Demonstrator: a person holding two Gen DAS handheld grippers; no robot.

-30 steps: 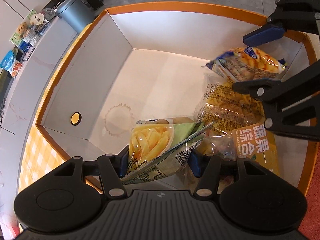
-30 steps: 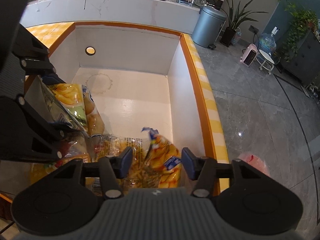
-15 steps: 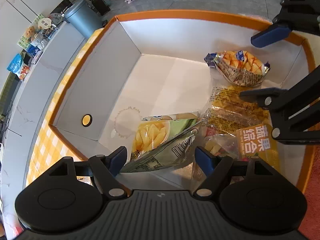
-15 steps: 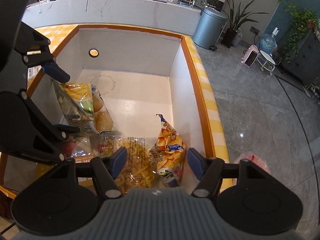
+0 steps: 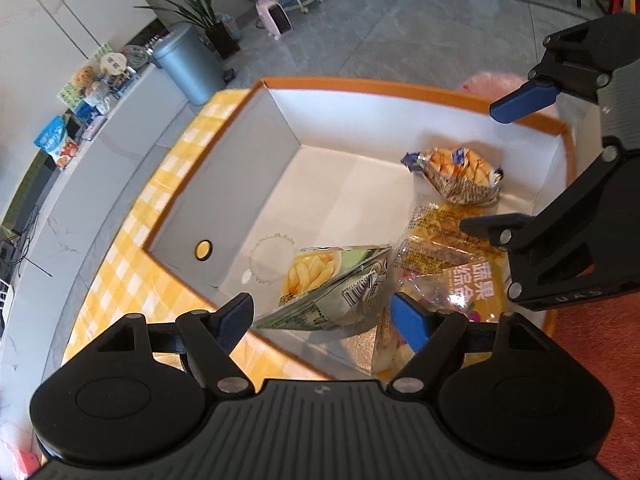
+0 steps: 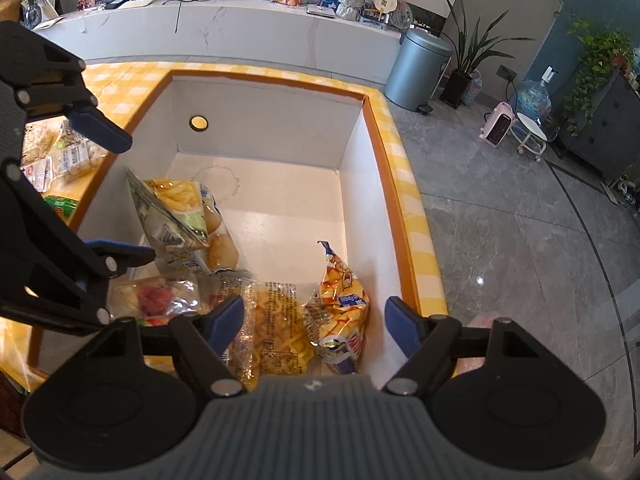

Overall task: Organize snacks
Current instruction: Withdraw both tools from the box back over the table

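Jaws of the right gripper (image 6: 314, 322) are opening clear of the orange crinkly snack bag (image 6: 340, 304); left gripper (image 5: 322, 320) is hanging apart, so the leaning green fries bag (image 5: 332, 284) risks toppling inside the white cardboard box (image 5: 240, 184).

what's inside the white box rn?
Four snack bags in the white box: green fries bag, clear mixed-fruit bag, clear fries pack, orange snack bag. Anything under them is covered.

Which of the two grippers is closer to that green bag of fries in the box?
Left. The left gripper hangs open right above the green fries bag; the right gripper, its fingers opening, sits over the orange snack bag further off.
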